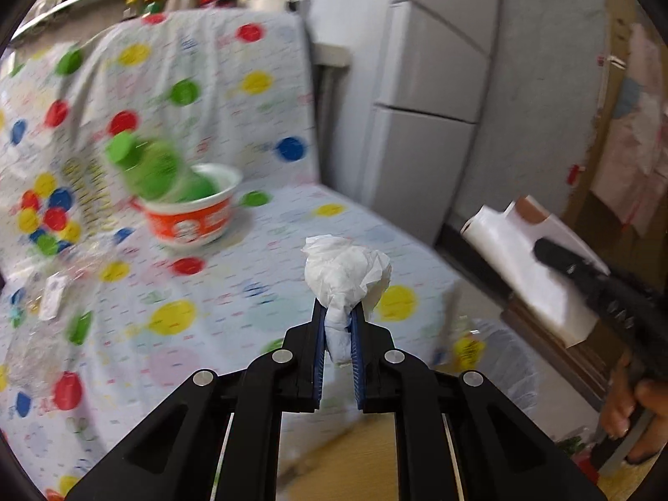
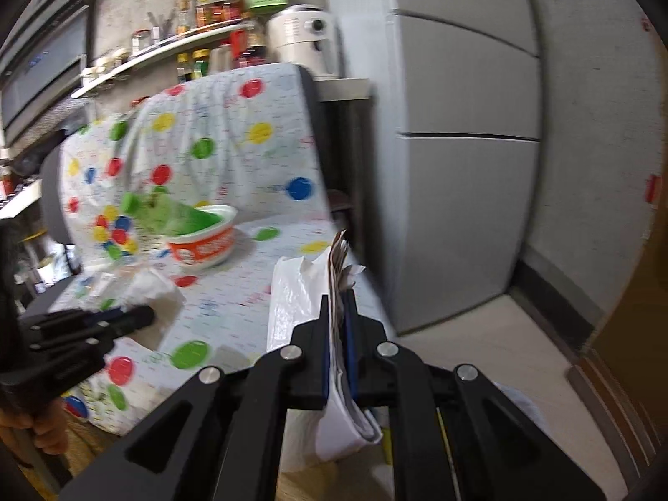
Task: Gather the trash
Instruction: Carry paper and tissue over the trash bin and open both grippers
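1. Landmark: an orange-and-white paper bowl stands on the surface, which is covered by a white cloth printed with coloured dots. A green plastic bottle lies tilted in the bowl, its cap end over the rim.
2. Crumpled tissue: a white, wrinkled wad, pinched to a narrow neck at its lower end. In the left wrist view it sits right of the bowl and nearer the camera, above the cloth; whether it touches the cloth cannot be told.
3. Left tongs: nearly together, clamped on the neck of the tissue; the blue pads press it from both sides.
4. Folded paper packaging: white, flat, layered, with ragged edges at the top. It stands on edge right of the bowl, at the surface's right border.
5. Right tongs: together, clamped on the packaging, which passes between the pads and hangs out below them.
6. A thin white plastic bag lies just left of the packaging, nearer the camera than the bowl.
7. A grey refrigerator stands right of the bowl, beyond the surface.
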{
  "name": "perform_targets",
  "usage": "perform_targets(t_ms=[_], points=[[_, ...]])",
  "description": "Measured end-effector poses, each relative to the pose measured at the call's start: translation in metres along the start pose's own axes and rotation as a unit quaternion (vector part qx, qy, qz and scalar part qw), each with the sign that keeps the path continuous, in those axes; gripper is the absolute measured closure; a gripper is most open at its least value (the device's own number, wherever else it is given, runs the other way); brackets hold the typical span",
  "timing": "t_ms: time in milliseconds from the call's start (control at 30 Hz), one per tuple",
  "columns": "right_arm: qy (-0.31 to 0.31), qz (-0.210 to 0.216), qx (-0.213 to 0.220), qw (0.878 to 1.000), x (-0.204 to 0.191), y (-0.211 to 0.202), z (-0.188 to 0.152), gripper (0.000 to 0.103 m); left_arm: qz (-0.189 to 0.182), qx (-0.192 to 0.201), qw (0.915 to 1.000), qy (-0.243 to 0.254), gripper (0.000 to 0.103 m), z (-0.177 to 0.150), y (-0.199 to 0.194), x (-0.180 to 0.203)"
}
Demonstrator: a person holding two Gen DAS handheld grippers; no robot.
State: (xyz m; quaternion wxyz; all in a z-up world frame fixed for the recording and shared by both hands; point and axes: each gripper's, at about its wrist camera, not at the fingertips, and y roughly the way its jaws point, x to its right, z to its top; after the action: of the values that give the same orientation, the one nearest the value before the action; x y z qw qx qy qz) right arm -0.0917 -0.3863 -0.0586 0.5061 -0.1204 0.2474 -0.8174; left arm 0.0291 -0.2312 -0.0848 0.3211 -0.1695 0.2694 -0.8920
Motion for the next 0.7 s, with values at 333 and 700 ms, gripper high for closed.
perform_targets(t_ms=[333,700], points=[[0.061,-0.115,-0.008,0.991,0.078,-0.044,-0.042,0.097,-0.114,-0.030,0.9916,0.053,0.091,-0.012,0.040,0.102],[0.143,-0.148,-0.073,0.976,0.158,-0.014,-0.101,0.096,-0.153,-0.116,0.9751,0.110,0.087,-0.037,0.116,0.185]])
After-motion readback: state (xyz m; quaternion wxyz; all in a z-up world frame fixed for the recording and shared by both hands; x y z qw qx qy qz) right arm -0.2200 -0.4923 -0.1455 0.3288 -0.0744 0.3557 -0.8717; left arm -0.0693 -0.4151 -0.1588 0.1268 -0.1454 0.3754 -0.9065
